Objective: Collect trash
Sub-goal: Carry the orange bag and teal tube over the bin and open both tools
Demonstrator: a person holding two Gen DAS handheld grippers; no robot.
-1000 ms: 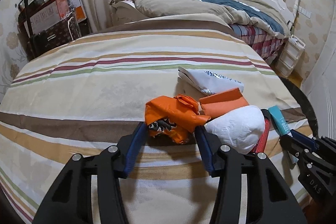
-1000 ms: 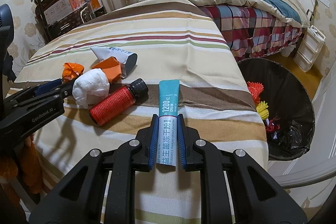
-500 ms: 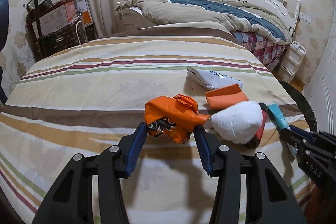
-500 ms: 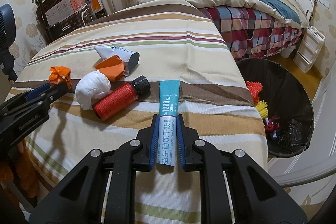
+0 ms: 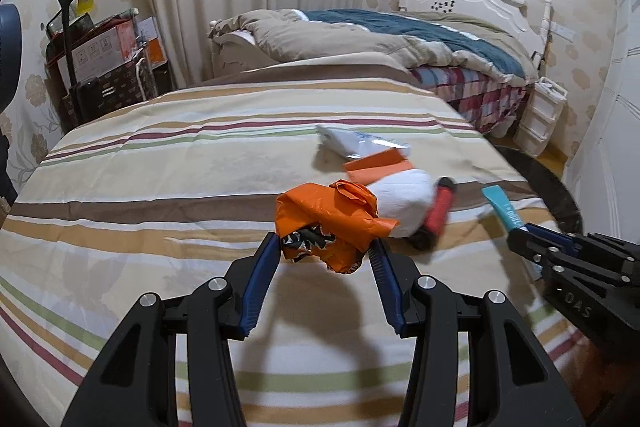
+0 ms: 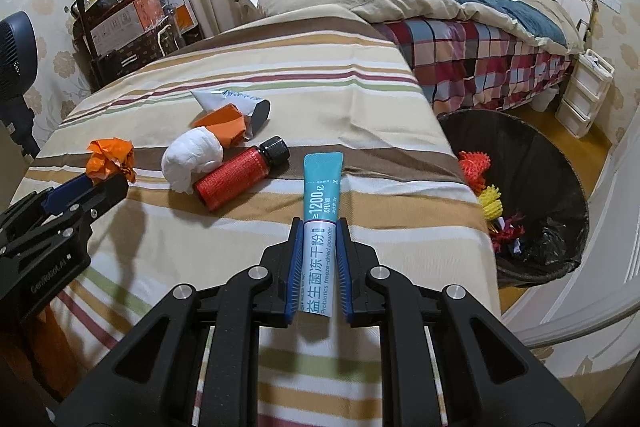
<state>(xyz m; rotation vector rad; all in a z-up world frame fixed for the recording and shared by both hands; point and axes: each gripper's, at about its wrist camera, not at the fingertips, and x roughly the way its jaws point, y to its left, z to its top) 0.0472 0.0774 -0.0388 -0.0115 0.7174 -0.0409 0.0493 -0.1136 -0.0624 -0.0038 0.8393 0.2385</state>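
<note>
Two hand-held grippers work over a striped bed during a trash pickup. The left hand-held gripper (image 5: pixel 324 255) pinches a crumpled orange wrapper (image 5: pixel 332 221) between its blue pads, the wad bulging out ahead of the fingertips and held above the bedspread (image 5: pixel 160 187). The right hand-held gripper (image 6: pixel 319 251) is pressed tight on a teal-and-white powder sachet (image 6: pixel 320 227), which runs lengthwise between the jaws and sticks out well beyond the tips. Ahead and to the left of the right hand-held gripper, between the two tools, lie a red bottle with a black cap (image 6: pixel 240 175), a white paper wad (image 6: pixel 192 159) touching it, an orange packet (image 6: pixel 224 125) and a white tube (image 6: pixel 232 101) farther off. To the right of the right hand-held gripper, beside the bed on the floor, stands a black-lined bin (image 6: pixel 532 155) holding red and yellow bits of trash
</note>
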